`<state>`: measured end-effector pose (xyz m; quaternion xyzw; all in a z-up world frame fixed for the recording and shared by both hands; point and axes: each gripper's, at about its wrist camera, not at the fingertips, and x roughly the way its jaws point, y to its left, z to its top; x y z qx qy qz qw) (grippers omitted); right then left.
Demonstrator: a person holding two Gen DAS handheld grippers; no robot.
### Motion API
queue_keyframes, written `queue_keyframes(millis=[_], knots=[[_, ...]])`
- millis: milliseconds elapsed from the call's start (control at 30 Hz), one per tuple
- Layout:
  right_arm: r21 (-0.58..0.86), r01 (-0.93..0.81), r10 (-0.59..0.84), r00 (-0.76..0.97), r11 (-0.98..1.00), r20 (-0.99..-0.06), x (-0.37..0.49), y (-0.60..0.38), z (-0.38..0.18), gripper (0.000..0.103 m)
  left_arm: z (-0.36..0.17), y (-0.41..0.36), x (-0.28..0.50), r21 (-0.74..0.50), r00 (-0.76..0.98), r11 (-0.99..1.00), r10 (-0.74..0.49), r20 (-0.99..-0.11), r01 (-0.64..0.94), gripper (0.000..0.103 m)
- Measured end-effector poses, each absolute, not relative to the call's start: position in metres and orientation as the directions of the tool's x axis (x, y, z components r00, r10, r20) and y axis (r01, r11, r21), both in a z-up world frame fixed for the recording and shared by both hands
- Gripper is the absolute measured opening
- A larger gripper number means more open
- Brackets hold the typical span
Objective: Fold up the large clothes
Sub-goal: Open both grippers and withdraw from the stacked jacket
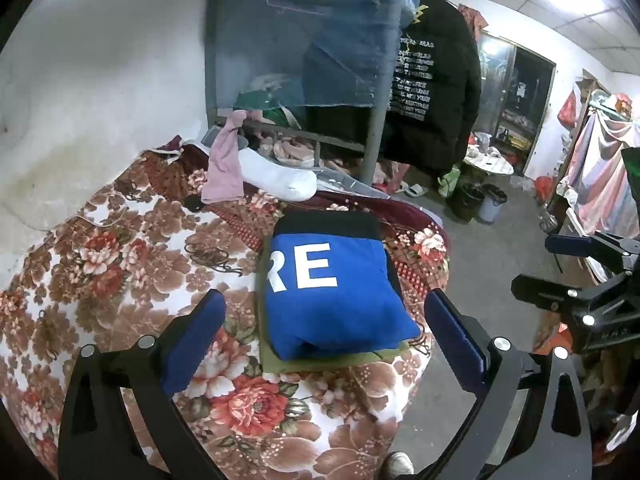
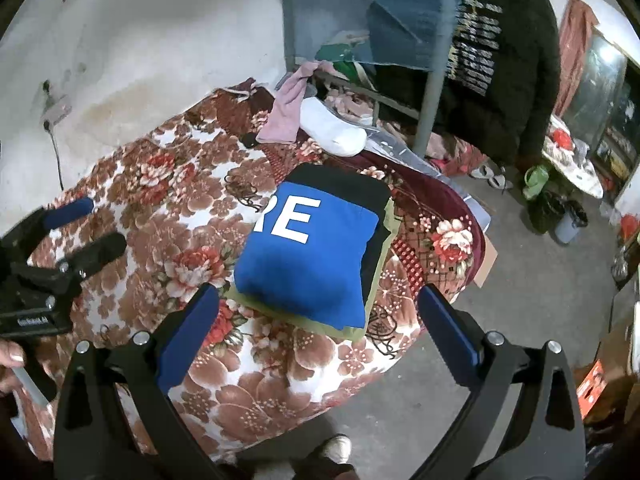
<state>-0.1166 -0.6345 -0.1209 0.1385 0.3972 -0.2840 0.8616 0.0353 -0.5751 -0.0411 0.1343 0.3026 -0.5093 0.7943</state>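
The left gripper (image 1: 324, 320) hovers with its blue-padded jaws spread wide apart, nothing between them. The right gripper (image 2: 318, 316) hangs likewise, jaws wide open and empty. Each shows in the other's view: the right gripper at the far right edge, the left gripper at the left edge, where what looks like a fingertip (image 2: 10, 354) of the holding hand curls by its handle.

Soft matt blue garment (image 1: 332, 292) lies on plush floral blanket (image 1: 120, 280); each tool's fingers (image 2: 188, 332) look smooth blue plastic.
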Motion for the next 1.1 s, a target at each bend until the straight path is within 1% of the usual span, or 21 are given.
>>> queue_keyframes(millis=[633, 733, 1000, 1100], knots=[[0.037, 0.595, -0.356, 0.527, 0.803, -0.771, -0.117, -0.638, -0.124, 0.098, -0.032, -0.576, 0.038, -0.083, 0.318, 0.453, -0.732, -0.602, 0.888, 0.098], [0.042, 0.600, -0.355, 0.527, 0.799, -0.772, -0.118, -0.640, -0.125, 0.098, -0.031, -0.578, 0.040, -0.097, 0.313, 0.459, -0.731, -0.606, 0.883, 0.098], [0.080, 0.618, -0.339, 0.529, 0.782, -0.778, -0.125, -0.640, -0.129, 0.098, -0.024, -0.579, 0.044, -0.105, 0.310, 0.461, -0.732, -0.606, 0.881, 0.097], [0.093, 0.616, -0.324, 0.531, 0.782, -0.783, -0.126, -0.638, -0.130, 0.098, -0.024, -0.579, 0.043, -0.091, 0.321, 0.466, -0.725, -0.609, 0.880, 0.097]])
